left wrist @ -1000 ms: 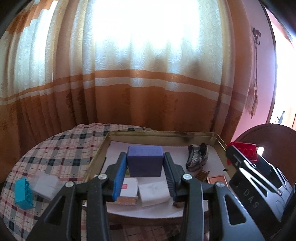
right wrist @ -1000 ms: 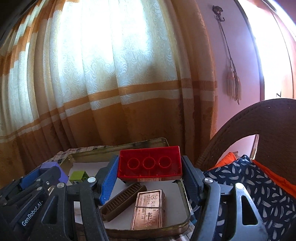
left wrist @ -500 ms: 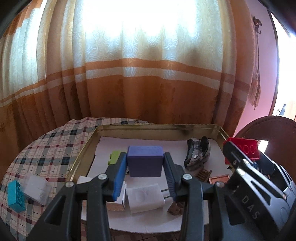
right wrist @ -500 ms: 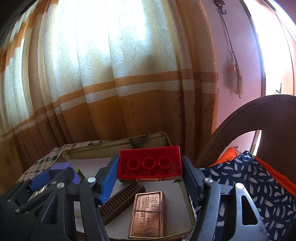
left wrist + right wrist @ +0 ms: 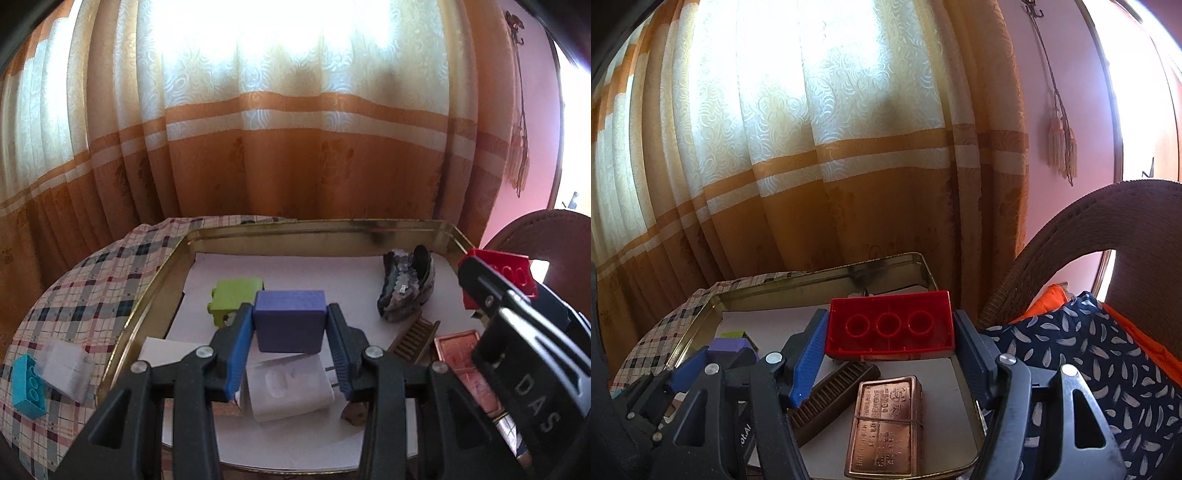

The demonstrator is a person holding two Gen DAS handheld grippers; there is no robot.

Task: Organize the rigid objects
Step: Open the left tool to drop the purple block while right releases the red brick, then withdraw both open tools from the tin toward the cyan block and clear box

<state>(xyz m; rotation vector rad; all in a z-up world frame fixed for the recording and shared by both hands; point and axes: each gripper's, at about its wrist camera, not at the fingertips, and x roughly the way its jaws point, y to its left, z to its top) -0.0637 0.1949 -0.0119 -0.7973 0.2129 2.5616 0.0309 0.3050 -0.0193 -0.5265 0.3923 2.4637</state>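
My left gripper [image 5: 290, 323] is shut on a purple block [image 5: 290, 319], held above the white paper lining of a gold metal tray [image 5: 317, 226]. My right gripper [image 5: 890, 334] is shut on a red brick [image 5: 890, 325] with three round holes, over the tray's [image 5: 820, 277] right part. In the left wrist view the red brick [image 5: 508, 269] and the right gripper's black body show at the right edge. The purple block [image 5: 729, 345] and the left gripper's fingers [image 5: 683, 371] show low left in the right wrist view.
In the tray lie a green block [image 5: 232, 295], a white plug adapter [image 5: 290, 387], a grey toy shoe [image 5: 408, 291], a brown comb [image 5: 831, 397] and a copper bar [image 5: 886, 421]. On the checked cloth [image 5: 92, 288] left of the tray sit a cyan brick [image 5: 27, 384] and a clear box [image 5: 66, 363]. A wicker chair [image 5: 1089, 236] with cushions stands right.
The left gripper with the purple block has sunk and tipped toward the tray, so the green block behind it has come into view. The right gripper holds nearly still with the red brick.
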